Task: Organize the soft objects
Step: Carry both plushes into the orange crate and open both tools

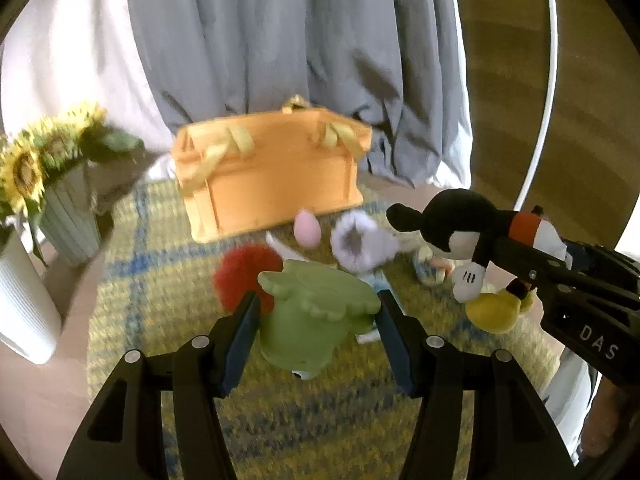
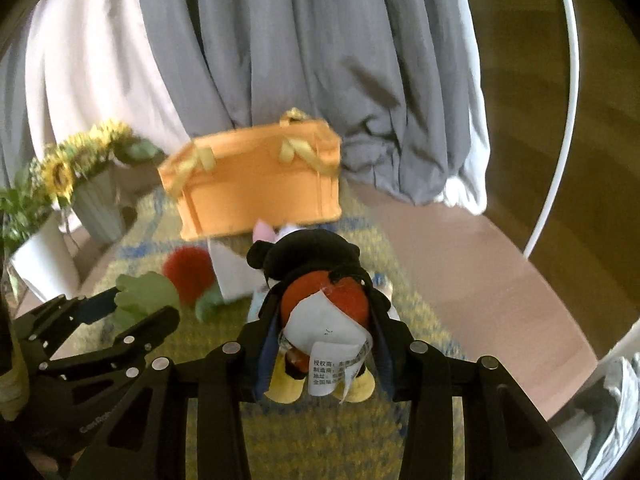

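Right gripper (image 2: pixel 326 344) is clenched on the mouse doll (image 2: pixel 320 304), lifted clear of the rug (image 1: pixel 168 320) and pointing toward the orange basket (image 1: pixel 272 184) at 12 o'clock. Left gripper (image 1: pixel 316 320) brackets the green plush (image 1: pixel 312 316); its pads sit beside the toy, and whether they press it cannot be told. On the rug between grippers and basket lie a red pompom (image 1: pixel 240 276), a pink egg (image 1: pixel 306 226) and a lilac fluffy ring (image 1: pixel 356 244). The basket's inside is hidden. Judgement: early stage; at least five items remain outside.
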Demonstrator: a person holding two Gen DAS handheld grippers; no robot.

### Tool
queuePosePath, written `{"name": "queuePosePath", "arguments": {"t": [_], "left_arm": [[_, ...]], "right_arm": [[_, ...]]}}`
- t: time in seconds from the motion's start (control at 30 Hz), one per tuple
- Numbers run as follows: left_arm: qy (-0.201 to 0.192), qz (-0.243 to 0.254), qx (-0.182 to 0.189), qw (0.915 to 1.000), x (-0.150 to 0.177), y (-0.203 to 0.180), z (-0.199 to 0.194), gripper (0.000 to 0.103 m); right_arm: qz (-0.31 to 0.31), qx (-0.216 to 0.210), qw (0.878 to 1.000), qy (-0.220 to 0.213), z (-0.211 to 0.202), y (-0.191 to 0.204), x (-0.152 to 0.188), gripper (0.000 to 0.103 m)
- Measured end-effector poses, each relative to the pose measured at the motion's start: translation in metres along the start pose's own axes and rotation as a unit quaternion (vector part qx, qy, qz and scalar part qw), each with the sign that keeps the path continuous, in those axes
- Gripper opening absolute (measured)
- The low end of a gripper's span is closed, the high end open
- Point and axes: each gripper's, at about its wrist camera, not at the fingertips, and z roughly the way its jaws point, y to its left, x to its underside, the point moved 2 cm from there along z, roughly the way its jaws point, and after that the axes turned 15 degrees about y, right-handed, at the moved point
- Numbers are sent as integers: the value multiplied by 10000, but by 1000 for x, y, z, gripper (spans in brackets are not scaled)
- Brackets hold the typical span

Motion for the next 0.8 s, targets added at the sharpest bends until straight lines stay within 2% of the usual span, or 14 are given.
{"name": "queuePosePath", "arguments": {"t": [0.33, 0.8], "left_arm": [[-685, -313, -509, 9959, -41, 0, -38, 58], [-1389, -568, -981, 9838, -96, 2, -50, 58]], "right_arm": [[-335, -476, 9966, -588, -16, -2, -47, 42], [-614, -1039, 9843, -1290, -15, -9, -108, 42]]}}
